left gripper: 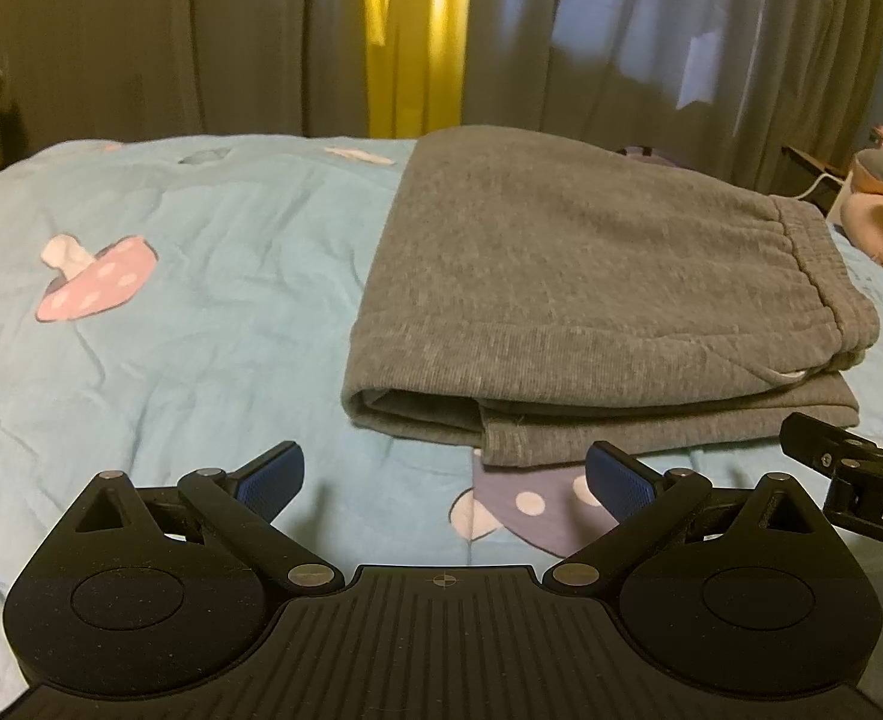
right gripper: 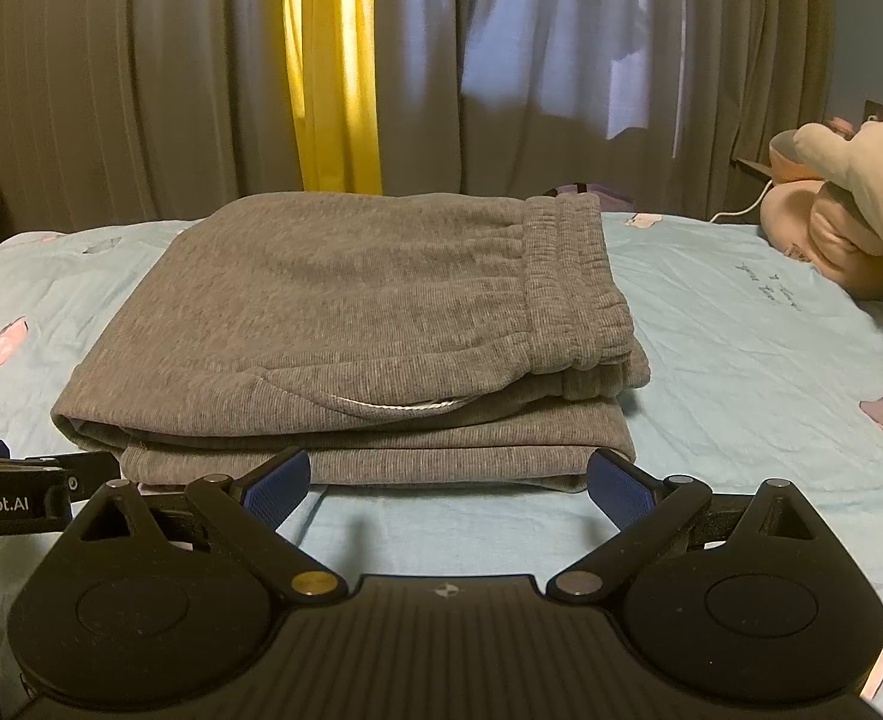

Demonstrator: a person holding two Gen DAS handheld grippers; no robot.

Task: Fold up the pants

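Folded into a thick, soft stack on the mushroom-print bed [right gripper: 741, 324], grey sweatpants [right gripper: 345, 324], likely limp and prone to slump, best pinched at the near layered edge, with left gripper [left gripper: 444, 477] and right gripper [right gripper: 448, 486] spread wide, empty, just short of it.

Folded pants [right gripper: 345, 336] lie on the bedspread [right gripper: 741, 324], waistband [right gripper: 567, 282] on top toward the right. Both grippers sit before the near edge of the pants: right gripper [right gripper: 448, 489] centred on it, left gripper [left gripper: 444, 477] beside it to the left. A plush toy [right gripper: 849, 210] lies at far right; curtains [right gripper: 141, 72] hang behind the bed.
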